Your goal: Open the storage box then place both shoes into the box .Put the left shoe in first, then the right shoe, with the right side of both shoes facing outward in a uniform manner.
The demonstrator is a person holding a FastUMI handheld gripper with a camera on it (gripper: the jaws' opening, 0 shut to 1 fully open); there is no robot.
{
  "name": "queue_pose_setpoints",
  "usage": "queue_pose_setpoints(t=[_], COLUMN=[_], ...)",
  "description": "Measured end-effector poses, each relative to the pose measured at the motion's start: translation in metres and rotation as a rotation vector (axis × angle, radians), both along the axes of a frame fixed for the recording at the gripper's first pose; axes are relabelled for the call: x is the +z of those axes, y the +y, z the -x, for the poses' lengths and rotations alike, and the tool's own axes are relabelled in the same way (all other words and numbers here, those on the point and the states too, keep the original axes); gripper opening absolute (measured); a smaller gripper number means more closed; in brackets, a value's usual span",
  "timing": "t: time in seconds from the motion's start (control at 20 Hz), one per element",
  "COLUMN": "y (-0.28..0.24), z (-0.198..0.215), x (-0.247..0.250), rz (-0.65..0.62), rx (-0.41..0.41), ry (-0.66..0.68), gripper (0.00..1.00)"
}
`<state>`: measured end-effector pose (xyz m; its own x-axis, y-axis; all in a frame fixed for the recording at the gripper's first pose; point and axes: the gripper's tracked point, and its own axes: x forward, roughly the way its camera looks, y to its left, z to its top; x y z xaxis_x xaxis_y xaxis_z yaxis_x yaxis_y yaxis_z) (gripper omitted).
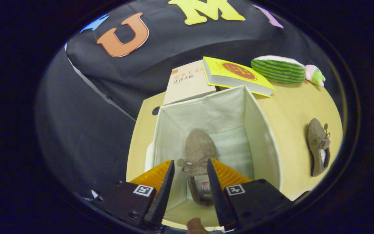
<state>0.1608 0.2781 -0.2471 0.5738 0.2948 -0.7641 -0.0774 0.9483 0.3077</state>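
Your first shoe (pixel 197 148) sits inside the storage box (pixel 265 143), a soft brown suede-like moccasin with a small bow lace, toe pointing away from you, lying on the pale ribbed floor of the box. The box is open on top, cream fabric, square, with straight cloth walls. Your gripper (pixel 191 172) hangs over the near rim with fingers spread apart on either side of the shoe's heel end, gripping nothing; whether they touch it can't be told. The second shoe (pixel 318 146), same brown suede, lies on the table (pixel 291 107) well to the right of the box. Beyond the box: a yellow book (pixel 235 74) overlapping a tan book (pixel 187 81), then a striped green watermelon plush (pixel 279 70). The table is light wood, smooth. Black cloth wall (pixel 180 45) behind.
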Motion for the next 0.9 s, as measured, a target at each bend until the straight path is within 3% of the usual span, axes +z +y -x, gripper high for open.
queue_pose_setpoints(t=[0.05,0.2,0.45,0.6,0.75,0.9], y=[-0.009,-0.035,-0.081,-0.116,-0.142,-0.184], z=[-0.003,-0.009,0.001,-0.002,0.013,0.017], x=[0.012,0.045,0.075,0.087,0.079,0.062], rz=[0.038,0.131,0.196,0.278,0.284,0.303], rx=[0.000,0.015,0.033,0.052,0.129,0.116], ry=[-0.042,-0.160,-0.190,-0.255,-0.225,-0.191], gripper=[0.76,0.80,0.97,0.97,0.97,0.97])
